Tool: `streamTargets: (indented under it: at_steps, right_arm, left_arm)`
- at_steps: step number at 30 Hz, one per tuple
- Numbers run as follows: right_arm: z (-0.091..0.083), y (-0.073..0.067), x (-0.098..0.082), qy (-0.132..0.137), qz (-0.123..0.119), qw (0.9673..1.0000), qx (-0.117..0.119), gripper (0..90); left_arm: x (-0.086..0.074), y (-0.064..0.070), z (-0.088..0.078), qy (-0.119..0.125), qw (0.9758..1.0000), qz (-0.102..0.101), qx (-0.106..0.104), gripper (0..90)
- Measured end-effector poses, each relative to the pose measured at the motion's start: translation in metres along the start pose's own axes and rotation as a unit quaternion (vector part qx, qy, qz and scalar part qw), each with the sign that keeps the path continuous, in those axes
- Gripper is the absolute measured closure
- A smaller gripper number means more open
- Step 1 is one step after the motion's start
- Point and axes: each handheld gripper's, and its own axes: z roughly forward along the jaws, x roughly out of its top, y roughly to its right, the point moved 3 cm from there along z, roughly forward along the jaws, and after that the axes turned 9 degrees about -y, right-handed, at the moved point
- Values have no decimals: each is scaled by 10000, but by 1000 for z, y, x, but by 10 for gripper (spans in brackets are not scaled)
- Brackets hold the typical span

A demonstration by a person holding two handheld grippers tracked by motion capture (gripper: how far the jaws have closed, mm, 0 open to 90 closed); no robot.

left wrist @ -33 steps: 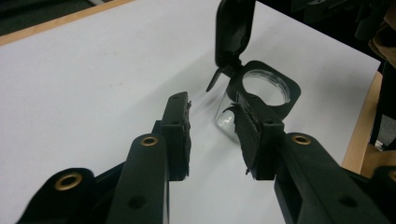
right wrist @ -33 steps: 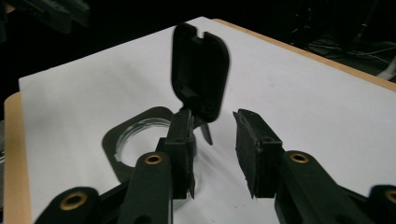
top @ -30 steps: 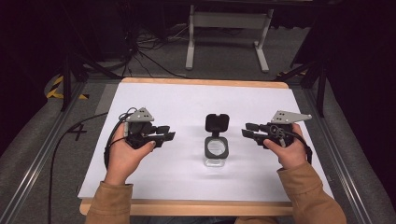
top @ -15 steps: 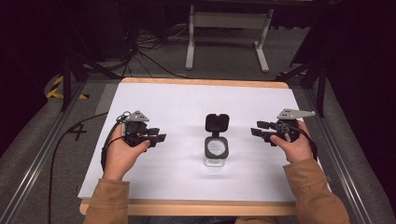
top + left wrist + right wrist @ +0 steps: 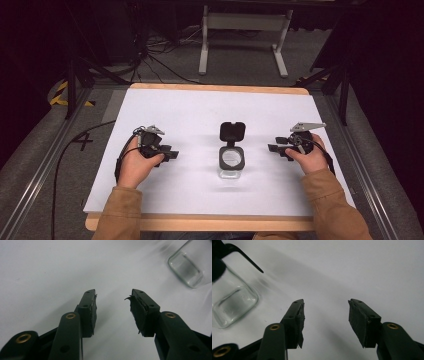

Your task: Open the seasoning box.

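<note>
White sheeting covers the table [image 5: 200,107] in the high view, with a wooden rim showing along the near and far edges. A clear glass jar [image 5: 231,162] with a black flip lid [image 5: 232,131] hinged open toward the far edge stands at about the middle of the table, somewhat nearer the front edge. The left gripper [image 5: 171,154], held in the person's left hand [image 5: 135,165], rests near the left edge and points toward the jar, well apart from it. The right gripper [image 5: 272,148], held in the right hand [image 5: 311,159], sits near the right edge and points back at the jar, also apart from it. A black cable [image 5: 60,165] trails off the left edge to the floor. A metal stand [image 5: 244,22] is on the floor beyond the far edge.

In the left gripper view, the left gripper [image 5: 112,302] has its black jaws spread apart over bare white surface with nothing between them; the pad on the right-hand jaw looks frayed. The glass jar [image 5: 188,267] appears at the upper right corner, away from the jaws.

In the right gripper view, the right gripper [image 5: 325,312] likewise has its jaws wide apart and empty over the white surface. The glass jar [image 5: 232,302] stands at the left, its black lid [image 5: 219,260] at the top left corner.
</note>
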Motion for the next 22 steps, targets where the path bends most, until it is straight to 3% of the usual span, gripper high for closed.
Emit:
streamTargets:
  at_steps: [7, 14, 22]
  right_arm:
    - [14, 3, -7, -278, -8, 9996, -94, 466]
    - [26, -4, -8, -442, -288, 9985, -128, 463]
    - [24, -3, -9, -397, -248, 9988, -123, 459]
  left_arm:
    - [-4, -2, 10, -228, 9997, 10, 12, 552]
    - [-4, 3, 18, -457, 9987, 173, -118, 531]
    - [-2, 4, 16, -379, 9990, 220, -132, 521]
